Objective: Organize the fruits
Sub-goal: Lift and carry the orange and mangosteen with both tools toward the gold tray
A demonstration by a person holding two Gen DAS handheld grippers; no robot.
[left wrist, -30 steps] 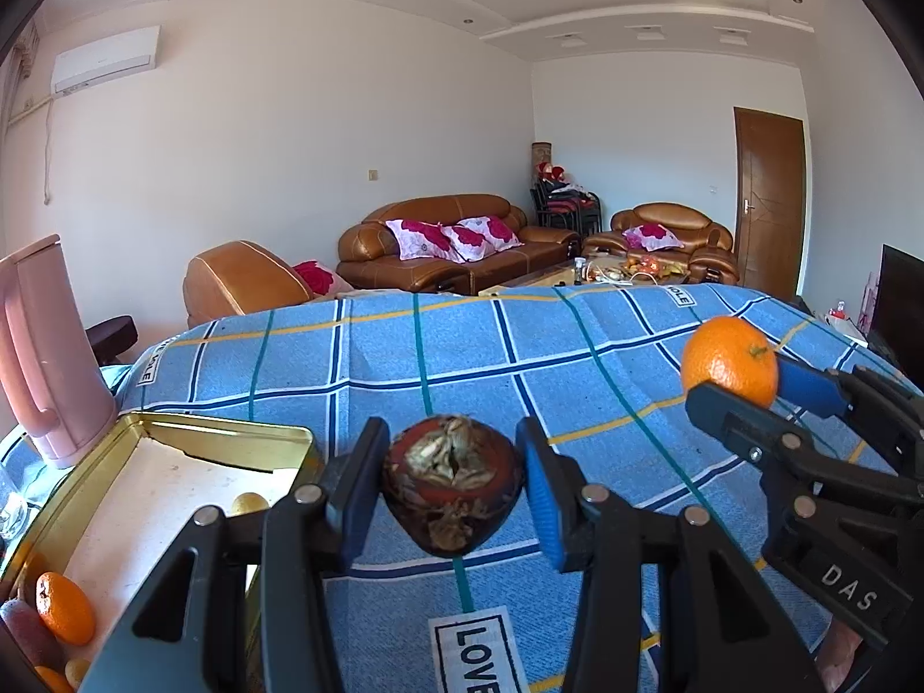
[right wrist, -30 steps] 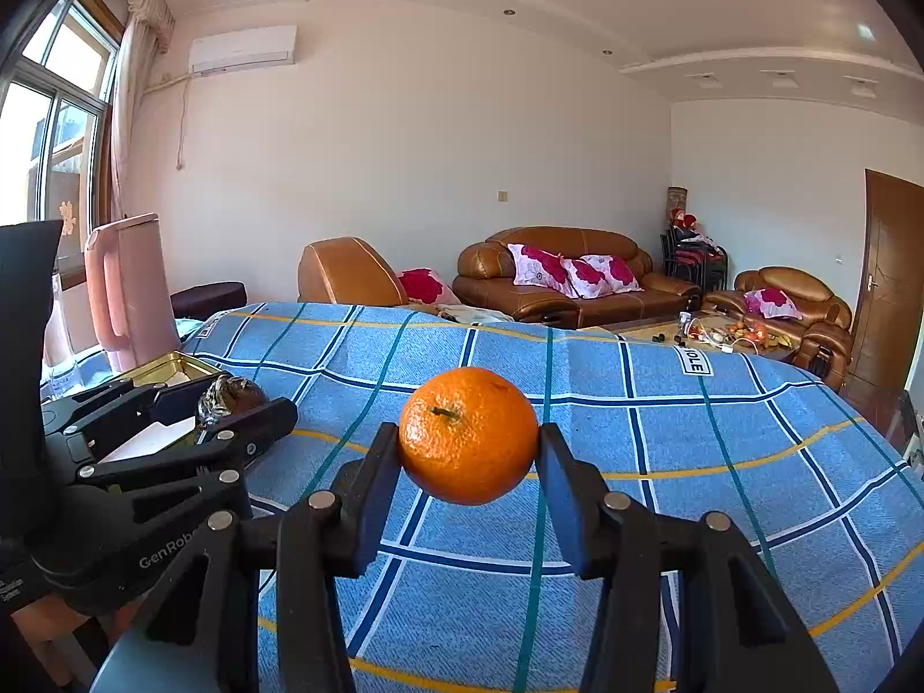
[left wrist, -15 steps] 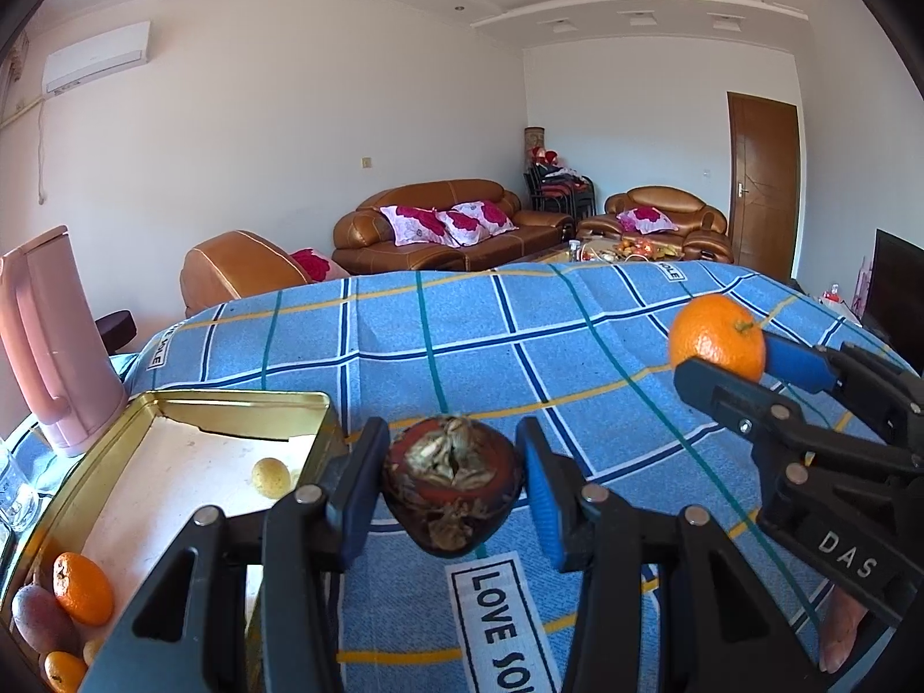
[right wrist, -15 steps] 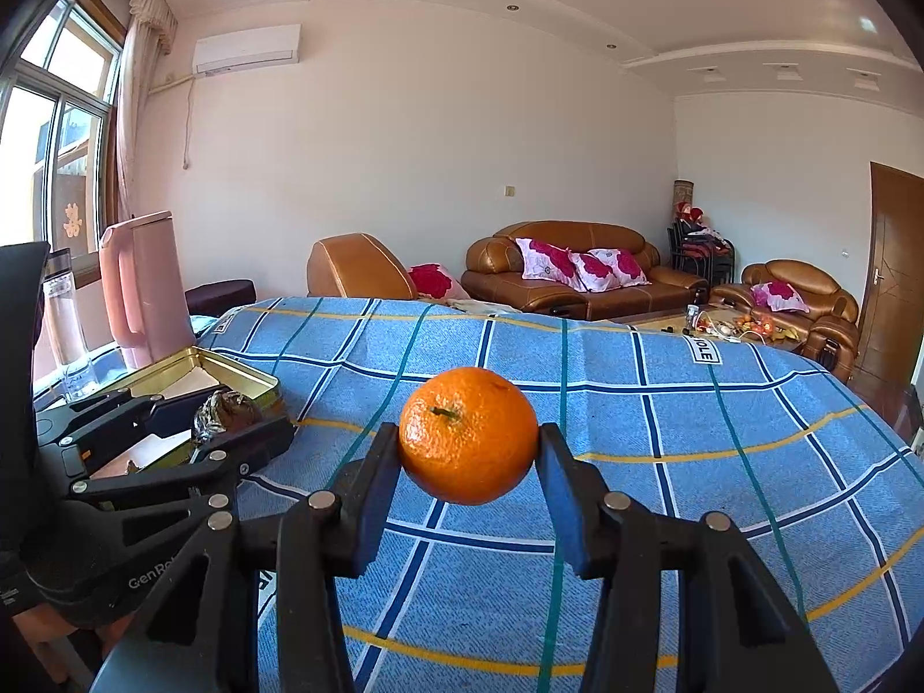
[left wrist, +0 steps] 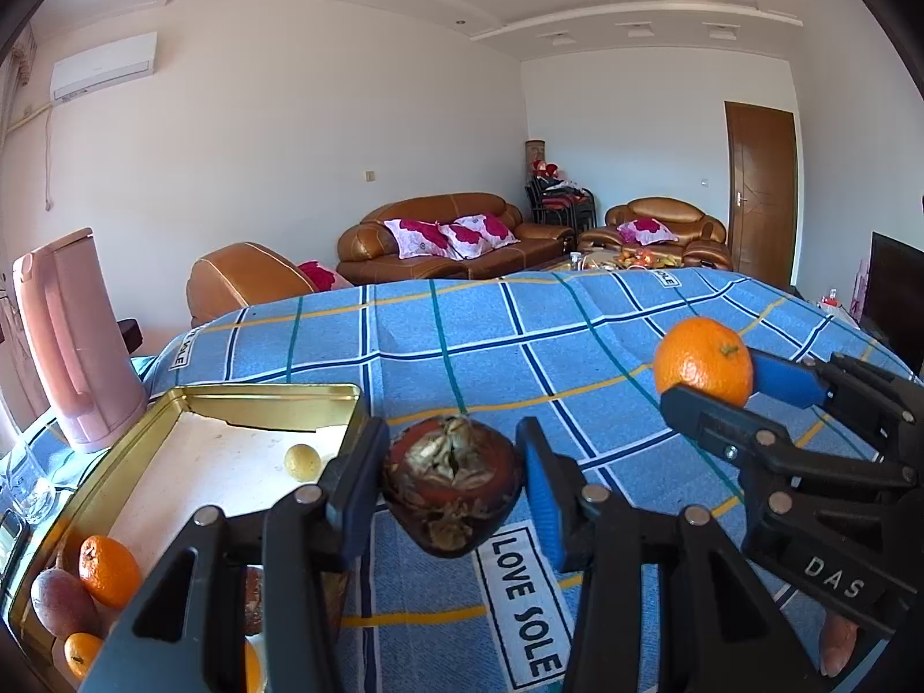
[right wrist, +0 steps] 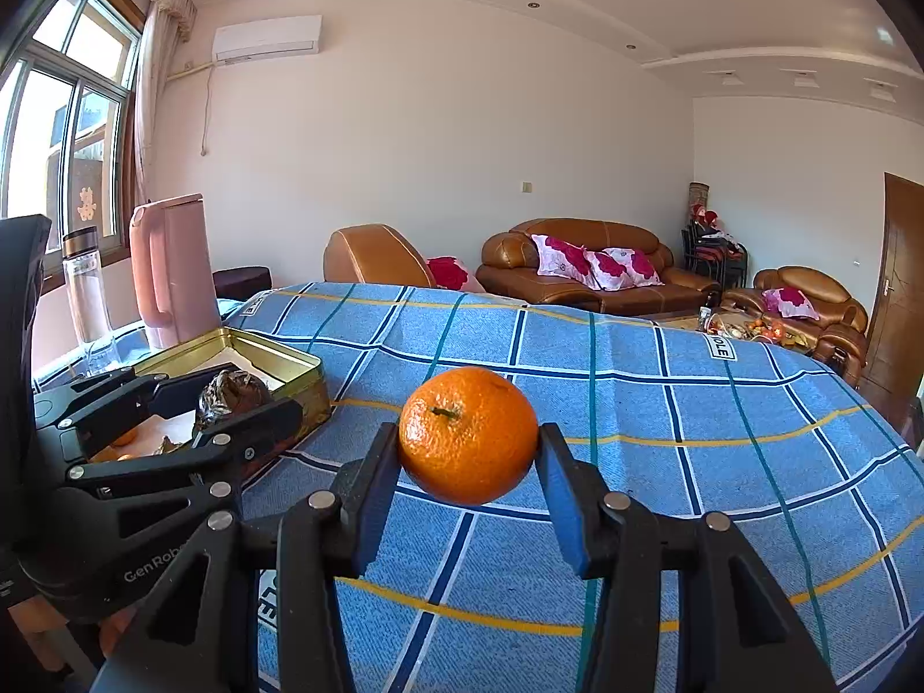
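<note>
My left gripper (left wrist: 453,488) pinches a dark brown, dried-looking round fruit (left wrist: 452,490) between its pads, held in the air over the blue checked tablecloth (left wrist: 462,335), just beside the gold metal tin (left wrist: 271,395). My right gripper (right wrist: 469,443) clamps a bright orange mandarin (right wrist: 469,443), also aloft above the cloth. In the tin: a small yellow fruit (left wrist: 302,462), more mandarins (left wrist: 110,572) and a purplish fruit (left wrist: 60,603). A pink plastic jug (left wrist: 72,341) stands behind.
</note>
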